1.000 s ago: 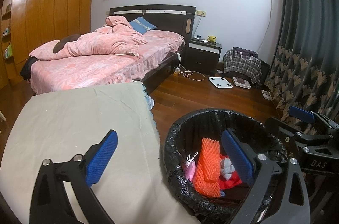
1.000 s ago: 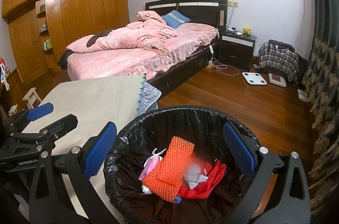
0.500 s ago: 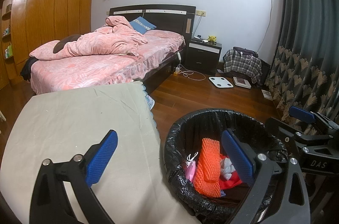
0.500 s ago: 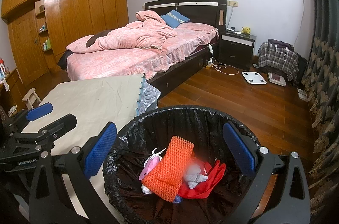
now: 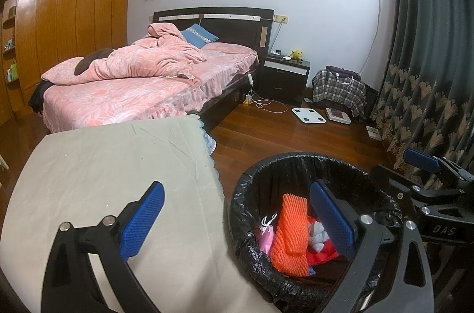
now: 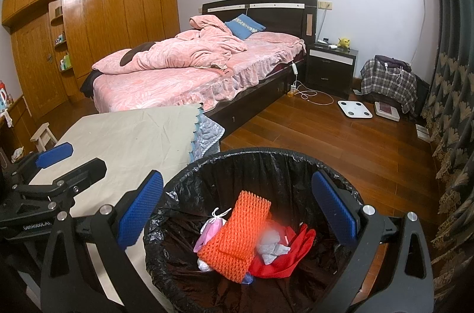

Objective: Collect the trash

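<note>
Left gripper [image 5: 237, 219]: I held my blue-padded fingers [image 5: 141, 221] spread wide with nothing between them. One pad hung over the cloth-covered table, the other over the near rim of the trash bin.
Right gripper [image 6: 237, 208]: My fingers [image 6: 333, 208] were likewise spread wide and empty, straddling the mouth of the trash bin from above.
Trash bin [image 6: 266, 157]: Round, lined with a black plastic bag [image 5: 246, 227], standing on the wooden floor just beside the right edge of the table.
Trash in bin: An orange foam net sleeve [image 6: 238, 236] lay on top at the centre of the pile. A red cloth-like item [image 6: 284, 259] lay under it on its right. Crumpled white paper [image 6: 271, 249] rested on the red item. A pink-and-white item [image 6: 211, 228] with white loops lay against the sleeve's left side. I could not tell what the pink item was.
Table [image 5: 112, 165]: Covered by a grey-beige cloth with a scalloped far edge. A quilted blue-white layer [image 6: 207, 132] showed at its far right corner.
Gripper cross-view: My right gripper appeared at the right edge of the left wrist view; my left gripper appeared at the left edge of the right wrist view, over the table's near left part.
Background: A bed [image 6: 183, 76] with pink bedding stood beyond the table's far edge, a dark nightstand [image 6: 331, 67] beside it, and a white bathroom scale [image 6: 354, 108] on the floor.
</note>
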A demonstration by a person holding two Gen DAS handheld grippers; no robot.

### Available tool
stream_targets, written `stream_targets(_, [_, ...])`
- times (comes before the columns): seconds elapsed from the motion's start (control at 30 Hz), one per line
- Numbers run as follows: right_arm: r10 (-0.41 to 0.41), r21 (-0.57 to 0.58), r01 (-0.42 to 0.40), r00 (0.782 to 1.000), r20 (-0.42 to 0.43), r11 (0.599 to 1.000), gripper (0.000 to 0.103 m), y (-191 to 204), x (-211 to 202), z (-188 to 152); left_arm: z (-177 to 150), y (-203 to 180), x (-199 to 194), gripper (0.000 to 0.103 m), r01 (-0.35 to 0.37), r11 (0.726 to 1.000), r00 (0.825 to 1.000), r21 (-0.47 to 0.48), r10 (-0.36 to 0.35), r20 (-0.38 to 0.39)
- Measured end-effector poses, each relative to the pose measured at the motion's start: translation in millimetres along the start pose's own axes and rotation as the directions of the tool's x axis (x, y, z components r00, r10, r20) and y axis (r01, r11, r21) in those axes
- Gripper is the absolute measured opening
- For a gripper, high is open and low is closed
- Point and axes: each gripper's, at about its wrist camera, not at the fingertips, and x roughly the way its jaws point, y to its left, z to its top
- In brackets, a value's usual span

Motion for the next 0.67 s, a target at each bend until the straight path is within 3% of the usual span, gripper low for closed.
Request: stream_targets(0.67, [-0.002, 0.001, 0.002, 1.0, -0.002, 1.0, 0.098, 0.4, 0.6, 0.5, 0.1, 3.9, 1.4, 0.097, -0.003, 1.0, 1.0, -0.005, 0.003, 0.003])
